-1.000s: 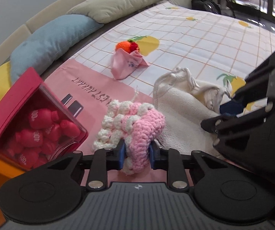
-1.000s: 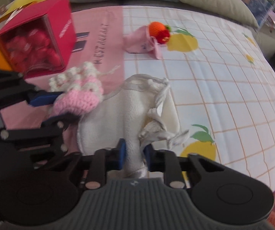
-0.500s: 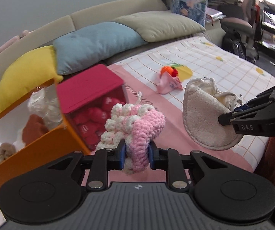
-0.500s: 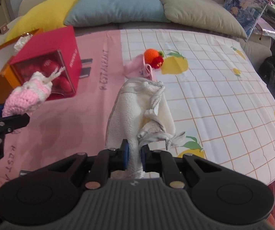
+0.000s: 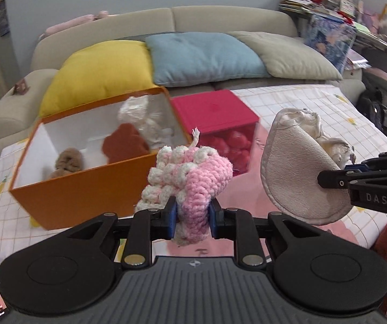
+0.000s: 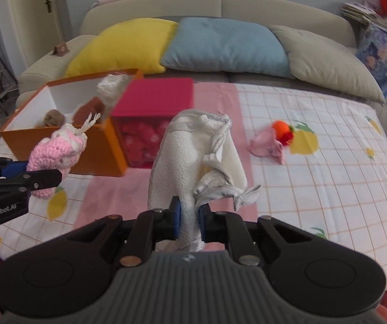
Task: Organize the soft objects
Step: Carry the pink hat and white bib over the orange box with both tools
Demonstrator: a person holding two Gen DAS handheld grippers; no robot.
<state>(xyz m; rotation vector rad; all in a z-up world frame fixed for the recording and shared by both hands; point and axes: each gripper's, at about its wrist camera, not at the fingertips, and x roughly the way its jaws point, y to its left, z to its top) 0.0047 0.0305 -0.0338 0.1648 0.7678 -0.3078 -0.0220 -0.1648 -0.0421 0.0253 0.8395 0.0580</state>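
LIFT | we've raised both off the bed: left hand-held gripper (image 5: 192, 217) clamped on the pink-and-white crochet toy (image 5: 190, 181), right hand-held gripper (image 6: 189, 222) pinching the cream fleece pouch (image 6: 193, 159) | open orange cardboard box (image 5: 85, 181) now ahead-left, drop next

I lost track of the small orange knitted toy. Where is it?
In the right wrist view, the orange knitted toy lies on the checked bedspread, right of centre, touching the pink pouch.

Knobbly crochet toy (image 5: 190, 178) — fuzzy fleece pouch (image 6: 190, 162), matt cardboard box (image 5: 85, 186).
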